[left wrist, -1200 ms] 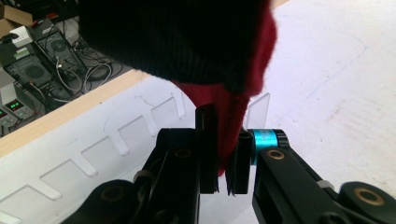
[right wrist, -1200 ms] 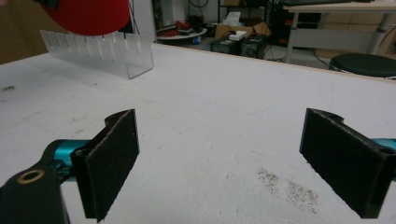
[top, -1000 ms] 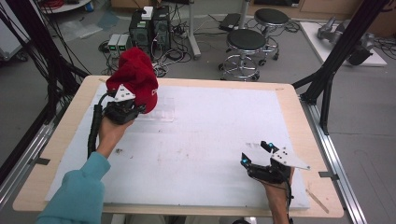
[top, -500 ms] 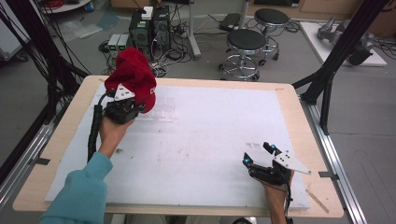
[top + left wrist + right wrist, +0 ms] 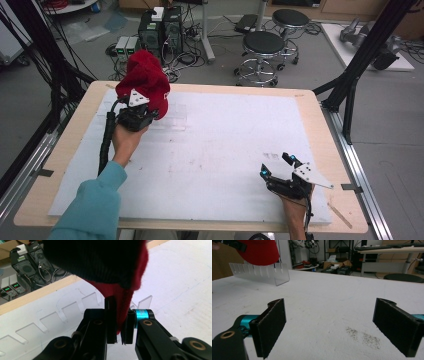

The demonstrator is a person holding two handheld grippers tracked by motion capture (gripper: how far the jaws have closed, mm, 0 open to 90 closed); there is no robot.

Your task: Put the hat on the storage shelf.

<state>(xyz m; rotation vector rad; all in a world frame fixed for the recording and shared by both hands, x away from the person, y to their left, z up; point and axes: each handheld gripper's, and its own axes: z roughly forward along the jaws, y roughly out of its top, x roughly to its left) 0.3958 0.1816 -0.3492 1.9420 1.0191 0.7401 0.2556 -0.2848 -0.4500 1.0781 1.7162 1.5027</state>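
Red cap (image 5: 145,80), one of it, hangs lifted at about ten o'clock on the counter (image 5: 310,107), just above the clear slotted rack (image 5: 62,312) that stands near the far left edge. The left tongs (image 5: 142,112) are pressed together on a fold of its red fabric; in the left gripper view the cloth is pinched flat between the two black jaws while the dark inside of the cap bulges above them. It looks soft and light, likely to sag and swing from a single pinch, so I judge a hold on the firmer rim or brim would steer it better than loose crown cloth; which part is gripped now I cannot quite tell, since the cap hides its own edge. The rack is one piece, thin clear plastic with a row of notches, probably easy to nudge. The right tongs (image 5: 277,167) rest at about five o'clock, spread wide with nothing between them, low over the white sheet. Behind the counter stand two round stools (image 5: 262,42).
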